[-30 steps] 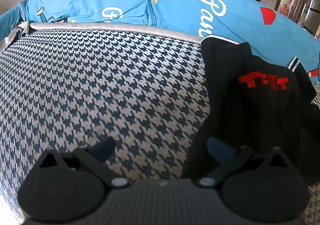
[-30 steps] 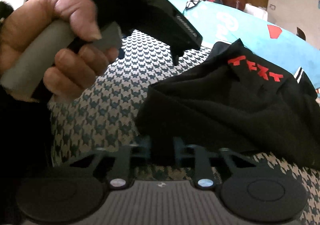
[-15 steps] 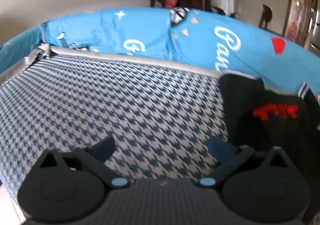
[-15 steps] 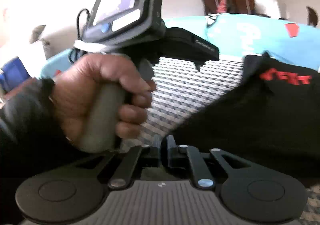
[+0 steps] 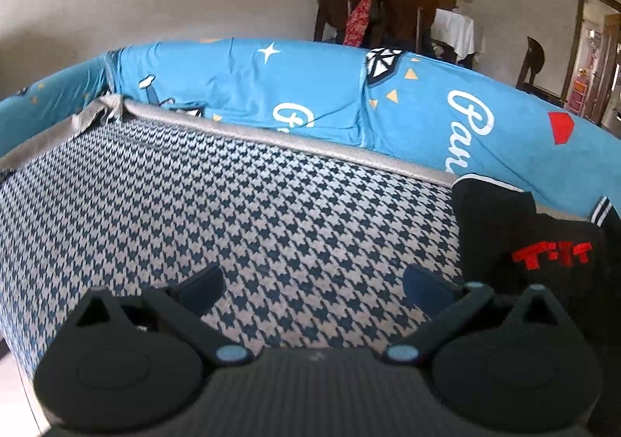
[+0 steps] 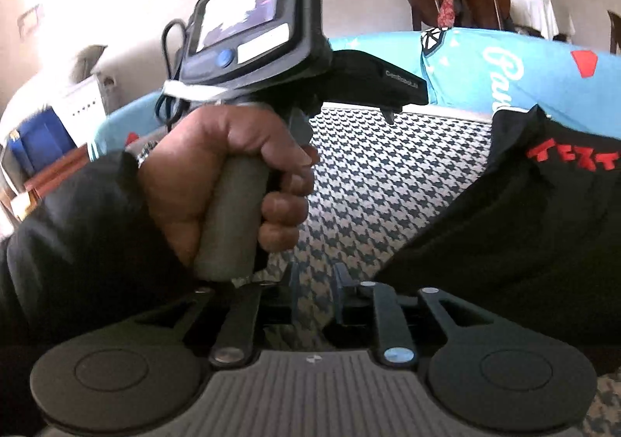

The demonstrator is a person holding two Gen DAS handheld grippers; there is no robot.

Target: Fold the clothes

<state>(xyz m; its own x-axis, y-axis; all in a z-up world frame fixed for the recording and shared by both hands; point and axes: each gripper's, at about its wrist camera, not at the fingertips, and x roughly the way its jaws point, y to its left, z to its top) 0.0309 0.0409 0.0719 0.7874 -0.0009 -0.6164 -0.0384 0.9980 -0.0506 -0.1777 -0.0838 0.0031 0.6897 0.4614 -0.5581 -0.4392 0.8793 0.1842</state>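
A black garment [image 5: 543, 243] with red letters lies crumpled on the houndstooth sofa seat [image 5: 233, 212], at the right against the blue backrest cover [image 5: 310, 95]. My left gripper [image 5: 314, 281] hovers over bare seat to the garment's left, open wide with nothing between its fingers. In the right wrist view the black garment [image 6: 504, 235] fills the right side. My right gripper [image 6: 317, 281] stands just left of the garment's near edge, open by a narrow gap through which the seat pattern shows. A person's hand [image 6: 233, 181] holds the left gripper's handle close in front.
Behind the sofa stand dark wooden chairs [image 5: 403, 10] with a red cloth [image 5: 357, 6] draped over one, and a white-covered table [image 5: 454, 29]. A doorway [image 5: 597, 56] opens at the far right. A blue box [image 6: 42, 134] sits left of the sofa.
My right gripper held the black garment's edge a second ago; now its fingers stand apart and the cloth lies to their right. Both views have tilted up, showing more of the room.
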